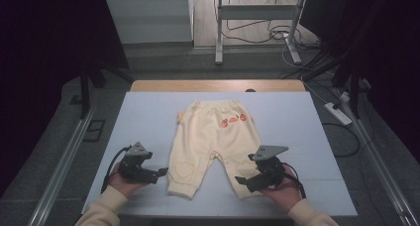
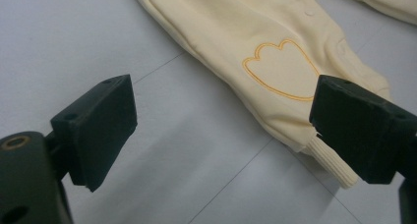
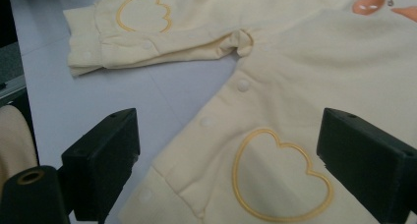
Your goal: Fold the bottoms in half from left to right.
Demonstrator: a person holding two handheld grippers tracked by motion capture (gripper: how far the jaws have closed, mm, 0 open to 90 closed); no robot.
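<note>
trousers [image 1: 213,132]: pale yellow, orange-outlined hearts on knees, orange motifs near waistband
table [image 1: 148,112]: light blue-white
gripper jaws: black

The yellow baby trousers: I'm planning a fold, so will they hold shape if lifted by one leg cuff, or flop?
The baby trousers will probably flop: the cloth lies flat with soft creases at the crotch. They look thin and so likely light. Lifted by one ribbed cuff, the rest would likely drag over the smooth white table. Both hand-held grippers, left and right, are open.
</note>
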